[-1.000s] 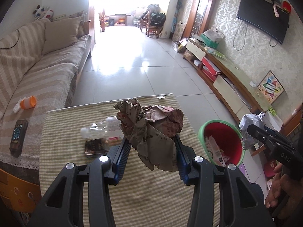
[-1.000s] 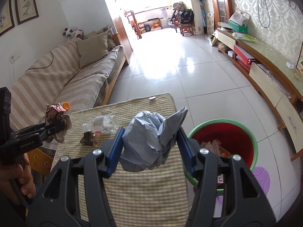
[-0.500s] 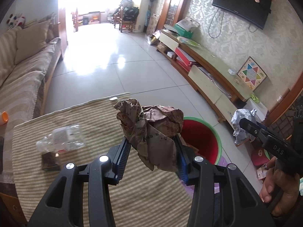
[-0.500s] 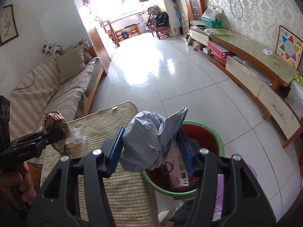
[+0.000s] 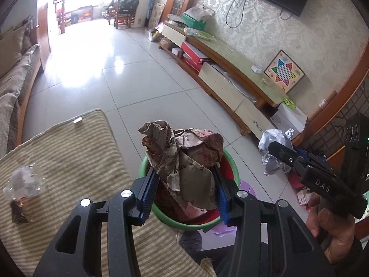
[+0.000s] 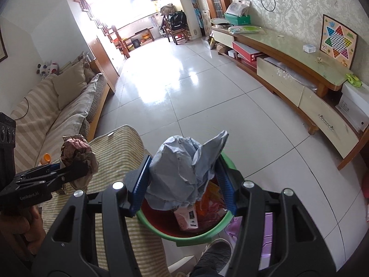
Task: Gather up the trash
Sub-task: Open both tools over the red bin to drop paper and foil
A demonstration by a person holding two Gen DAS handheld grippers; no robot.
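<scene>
Between the blue ribbed pads of the left gripper [image 5: 182, 185] sat a crumpled brown printed paper wad [image 5: 184, 159], pinched at its lower half and bulging above the tips. The right gripper [image 6: 183, 181] clamped a crumpled grey-blue paper ball [image 6: 184, 170] the same way. Both hung over the round green-rimmed red plastic bin [image 6: 184, 234] — the right one nearer its middle. Light paper could catch on the ribs or drift past the bin's rim onto the striped cloth [image 5: 69, 150] beside the bin, if let go off-centre.
</scene>
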